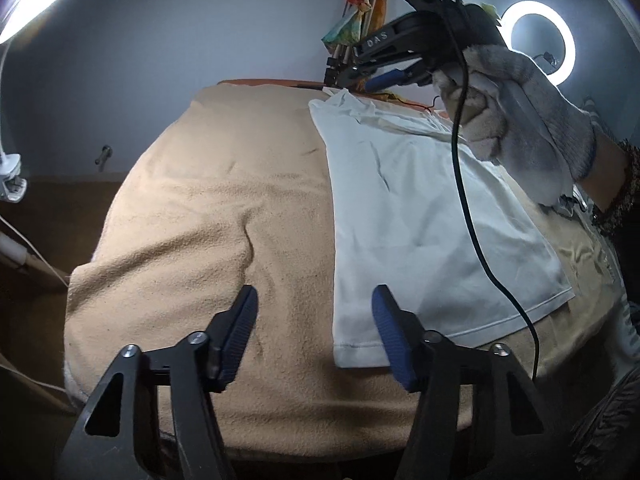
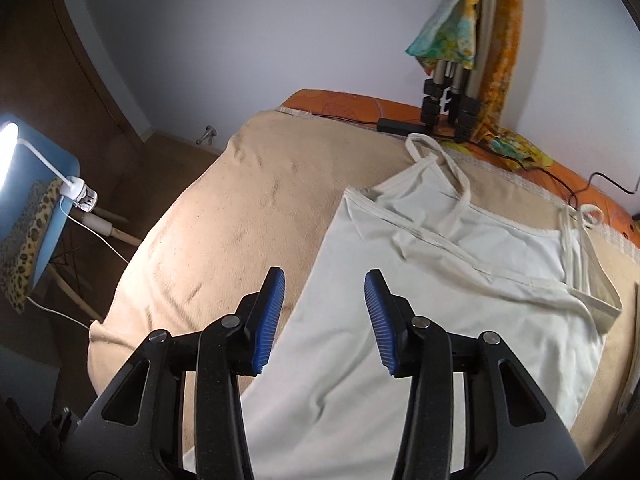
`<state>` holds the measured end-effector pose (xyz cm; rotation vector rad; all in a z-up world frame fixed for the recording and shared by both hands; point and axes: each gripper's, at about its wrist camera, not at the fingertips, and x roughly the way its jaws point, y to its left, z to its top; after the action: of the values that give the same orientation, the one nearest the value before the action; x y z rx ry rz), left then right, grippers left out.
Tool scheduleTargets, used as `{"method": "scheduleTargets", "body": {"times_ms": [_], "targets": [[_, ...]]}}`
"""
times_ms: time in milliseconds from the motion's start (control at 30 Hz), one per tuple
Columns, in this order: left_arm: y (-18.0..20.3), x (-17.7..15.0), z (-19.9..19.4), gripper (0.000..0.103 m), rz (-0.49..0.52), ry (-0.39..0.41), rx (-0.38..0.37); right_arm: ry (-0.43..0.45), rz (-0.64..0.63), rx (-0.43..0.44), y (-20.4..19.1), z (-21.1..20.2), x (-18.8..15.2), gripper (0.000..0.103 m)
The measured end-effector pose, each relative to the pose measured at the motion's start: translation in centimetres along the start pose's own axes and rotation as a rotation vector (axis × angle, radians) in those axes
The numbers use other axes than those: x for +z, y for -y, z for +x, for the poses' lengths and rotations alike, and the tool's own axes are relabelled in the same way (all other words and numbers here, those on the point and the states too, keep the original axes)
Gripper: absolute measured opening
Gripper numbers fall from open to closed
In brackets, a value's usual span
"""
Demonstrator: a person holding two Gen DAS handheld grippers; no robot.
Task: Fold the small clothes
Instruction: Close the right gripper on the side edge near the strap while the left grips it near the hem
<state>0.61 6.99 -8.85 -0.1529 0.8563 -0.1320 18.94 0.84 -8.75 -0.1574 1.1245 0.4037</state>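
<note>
A white strappy top [image 1: 420, 208] lies flat on the beige blanket [image 1: 208, 200], its thin straps [image 2: 452, 164] at the far end. My left gripper [image 1: 315, 296] hovers over the top's near left hem corner, jaws apart; one pad is over the cloth, the other over the blanket, and nothing is pinched. In the right wrist view my right gripper [image 2: 324, 276] hangs open above the top's [image 2: 440, 320] left edge, apart from the fabric. A gloved hand [image 1: 520, 120] holds that right gripper [image 1: 362, 80] above the strap end.
A black cable [image 1: 468, 216] dangles from the right gripper across the top. Tripod legs [image 2: 448, 108] and a colourful cloth [image 2: 448, 32] stand at the far edge on an orange sheet [image 2: 340, 100]. A ring light [image 1: 538, 40] glows right; a blue chair [image 2: 60, 184] stands left.
</note>
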Motion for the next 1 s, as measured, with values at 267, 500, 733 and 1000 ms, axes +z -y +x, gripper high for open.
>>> {"method": "scheduleTargets", "body": {"times_ms": [267, 500, 733, 1000], "targets": [[-0.1, -0.3, 2.1, 0.02, -0.041, -0.085, -0.084, -0.077, -0.005, 0.032, -0.5, 4.8, 2.0, 0.036], [-0.4, -0.5, 3.3, 0.021, -0.062, -0.152, -0.071, -0.101, -0.008, 0.049, -0.8, 7.7, 3.4, 0.035], [-0.2, -0.6, 3.4, 0.021, -0.071, -0.181, -0.106, -0.135, 0.013, 0.053, -0.6, 9.3, 5.1, 0.035], [-0.8, -0.6, 3.6, 0.021, -0.066, -0.204, -0.127, -0.214, 0.021, 0.01, 0.2, 10.7, 6.0, 0.035]]}}
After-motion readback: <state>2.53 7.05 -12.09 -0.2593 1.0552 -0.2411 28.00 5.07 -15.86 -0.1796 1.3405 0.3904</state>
